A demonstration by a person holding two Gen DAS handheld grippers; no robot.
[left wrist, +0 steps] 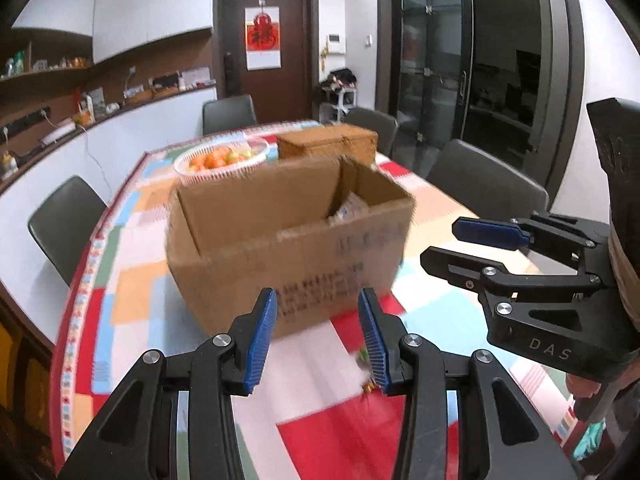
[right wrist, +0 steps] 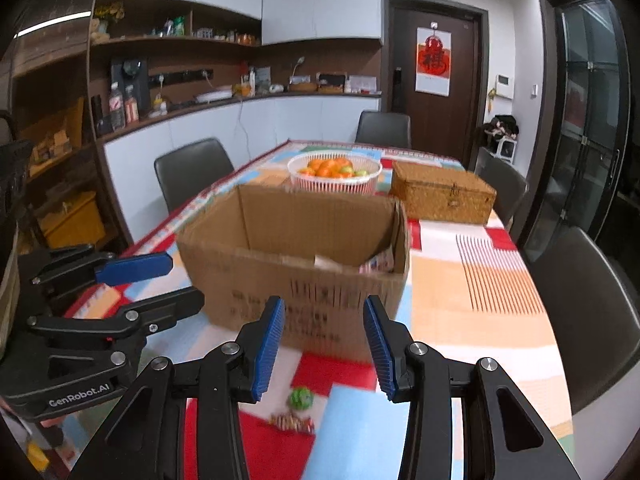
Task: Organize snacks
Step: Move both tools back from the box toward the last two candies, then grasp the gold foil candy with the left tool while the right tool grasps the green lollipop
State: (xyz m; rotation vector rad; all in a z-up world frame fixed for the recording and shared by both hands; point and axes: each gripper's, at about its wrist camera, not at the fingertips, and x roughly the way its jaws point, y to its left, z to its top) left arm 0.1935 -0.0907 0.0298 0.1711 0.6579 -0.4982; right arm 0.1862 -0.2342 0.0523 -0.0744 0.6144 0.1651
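Note:
An open cardboard box (left wrist: pixel 288 240) (right wrist: pixel 296 272) stands mid-table on a patchwork tablecloth, with snack packets (left wrist: pixel 348 210) (right wrist: pixel 376 262) lying in its right end. My left gripper (left wrist: pixel 318 320) (right wrist: pixel 184 280) hovers just before the box's near wall, open, with nothing between its blue pads. Beside it, my right gripper (right wrist: pixel 324 320) (left wrist: pixel 444 244) is also open and holds nothing. On the cloth under the right gripper lie a small green wrapped sweet (right wrist: pixel 301 398) and a striped wrapped candy (right wrist: pixel 292 422). In the left wrist view the sweets (left wrist: pixel 366 360) are partly hidden by a finger.
Behind the box are a white basket of oranges (left wrist: pixel 222 158) (right wrist: pixel 334 174) and a closed wicker chest (left wrist: pixel 328 144) (right wrist: pixel 442 196). Dark chairs (right wrist: pixel 592 312) ring the table. Bare cloth (right wrist: pixel 480 304) lies right of the box.

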